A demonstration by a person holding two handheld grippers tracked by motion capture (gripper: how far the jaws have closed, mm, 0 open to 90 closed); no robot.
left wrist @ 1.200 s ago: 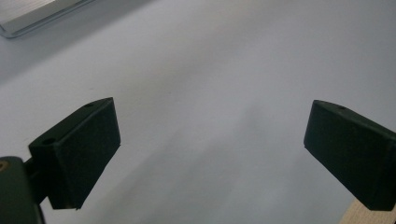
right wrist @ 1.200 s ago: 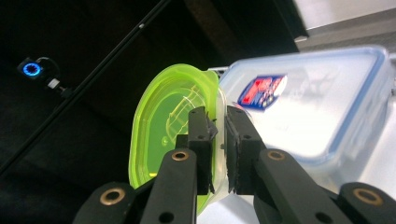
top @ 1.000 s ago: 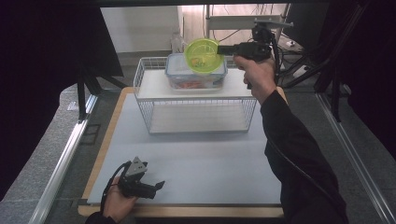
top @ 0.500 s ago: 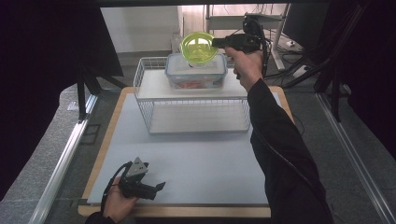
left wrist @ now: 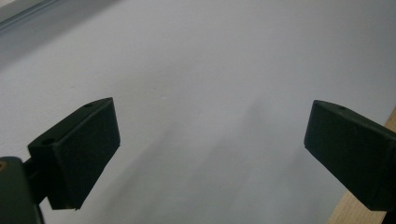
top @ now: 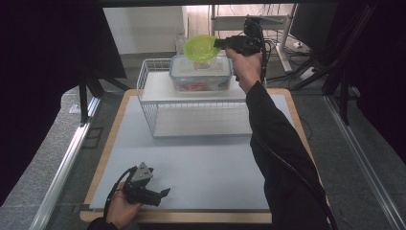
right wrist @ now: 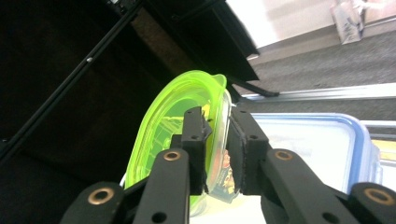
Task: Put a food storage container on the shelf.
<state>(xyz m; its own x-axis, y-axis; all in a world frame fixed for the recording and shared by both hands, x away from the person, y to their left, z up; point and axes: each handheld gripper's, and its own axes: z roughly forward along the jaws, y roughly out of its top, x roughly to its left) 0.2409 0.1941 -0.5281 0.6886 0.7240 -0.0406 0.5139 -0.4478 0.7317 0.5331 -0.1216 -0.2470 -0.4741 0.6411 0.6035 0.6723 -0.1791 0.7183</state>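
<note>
Item: round lime-green lidded plastic container (top: 202, 48), clamped at rim by right gripper (top: 221, 44) fingers, fingers lately easing apart, above blue-rimmed clear plastic box (top: 201, 73) on white wire rack (top: 191, 103). Lower level, centred; release after contact. Left gripper (top: 163, 194): fingers spread, resting on bench (top: 206, 167).

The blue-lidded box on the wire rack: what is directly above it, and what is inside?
Above the box, the right gripper holds a green-lidded tub. Something reddish shows through the box's clear wall; its lid and the tub hide the rest.
</note>
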